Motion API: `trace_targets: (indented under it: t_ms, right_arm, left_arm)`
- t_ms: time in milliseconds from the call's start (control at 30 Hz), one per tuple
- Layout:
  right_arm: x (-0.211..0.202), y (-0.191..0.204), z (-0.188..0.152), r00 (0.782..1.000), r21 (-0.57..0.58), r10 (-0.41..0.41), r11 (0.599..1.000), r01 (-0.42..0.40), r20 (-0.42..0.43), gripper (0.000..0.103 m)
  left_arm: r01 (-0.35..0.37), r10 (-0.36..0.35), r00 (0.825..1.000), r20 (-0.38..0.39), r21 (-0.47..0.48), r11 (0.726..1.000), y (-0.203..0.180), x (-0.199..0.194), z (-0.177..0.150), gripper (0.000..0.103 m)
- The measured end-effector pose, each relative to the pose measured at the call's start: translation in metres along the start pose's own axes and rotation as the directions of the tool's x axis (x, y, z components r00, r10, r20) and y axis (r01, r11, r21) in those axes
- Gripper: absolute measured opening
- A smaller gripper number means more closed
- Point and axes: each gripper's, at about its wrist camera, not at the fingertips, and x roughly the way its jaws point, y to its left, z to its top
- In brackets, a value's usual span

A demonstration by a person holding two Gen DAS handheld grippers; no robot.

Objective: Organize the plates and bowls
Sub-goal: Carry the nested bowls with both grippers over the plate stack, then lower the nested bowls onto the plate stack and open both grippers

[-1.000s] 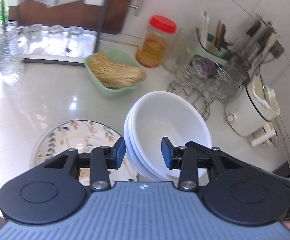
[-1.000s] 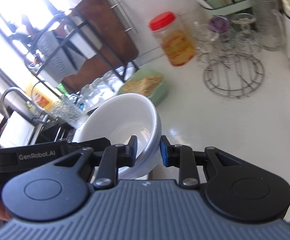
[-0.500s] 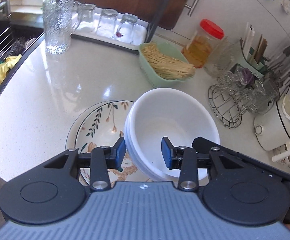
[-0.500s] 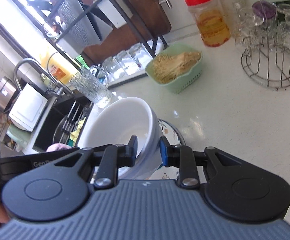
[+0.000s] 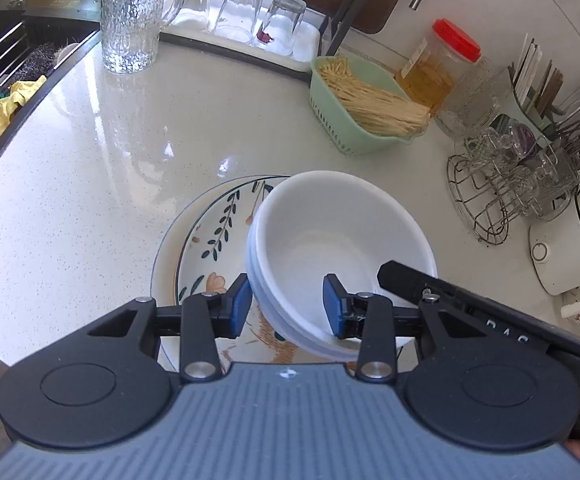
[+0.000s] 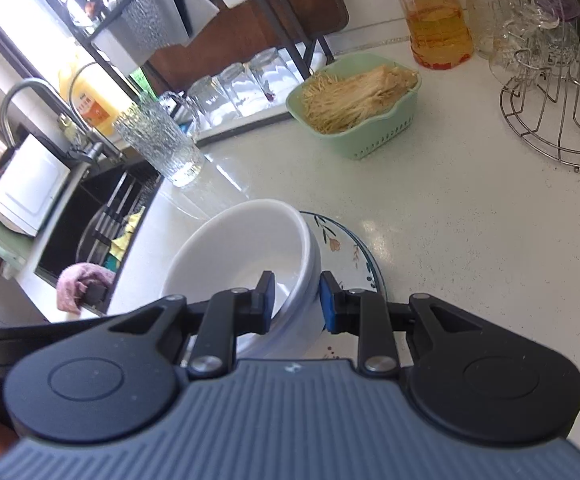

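While both grippers pinch opposite rims of the stacked white bowls (image 5: 341,240), the stack hangs tilted over the floral plates (image 5: 206,240) near the worktop's (image 5: 90,168) front edge. The left gripper (image 5: 286,306) has its fingers narrowed on the near-left rim; the right gripper (image 6: 295,300) grips the other rim. An uneven release could let the nested bowls slide apart or knock the plates. Whether the stack's base touches the plates is unclear. Compared with a second ago, the bowls sit lower and more directly over the plates.
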Motion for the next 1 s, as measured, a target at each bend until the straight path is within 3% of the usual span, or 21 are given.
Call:
trace_targets:
  t_ms: [133, 333, 400, 533, 733, 1000]
  right_arm:
    - [0.001, -0.004, -0.005, 1.000, 0.056, -0.001, 0.998, 0.001, -0.013, 0.027]
    - [0.001, 0.003, -0.024, 0.997, 0.079, -0.078, 0.994, 0.078, -0.004, 0.029]
    - [-0.005, 0.006, -0.027, 0.992, 0.069, -0.122, 0.990, 0.120, 0.026, 0.029]
    - [-0.026, 0.010, -0.025, 0.985, 0.091, -0.159, 0.984, 0.153, 0.069, 0.029]
    - [-0.063, 0.037, -0.017, 0.970, 0.026, -0.186, 0.982, 0.185, 0.157, 0.029]
    - [-0.109, 0.070, -0.016, 0.957, 0.004, -0.157, 0.987, 0.162, 0.244, 0.029]
  left_arm:
    - [0.022, -0.022, 1.000, -0.001, 0.005, 1.000, 0.006, 0.003, 0.001, 0.043]
    - [0.059, -0.059, 0.998, -0.037, 0.008, 0.998, 0.017, 0.010, -0.006, 0.043]
    - [0.035, -0.034, 0.999, -0.035, 0.032, 0.999, 0.020, 0.008, -0.005, 0.046]
    - [0.031, -0.031, 0.999, 0.004, 0.033, 0.999, 0.028, -0.015, -0.003, 0.049]
    - [0.053, -0.056, 0.998, 0.032, 0.087, 0.995, 0.021, -0.055, -0.003, 0.049]
    - [0.075, -0.098, 0.986, 0.131, 0.169, 0.983, 0.013, -0.125, -0.006, 0.049]
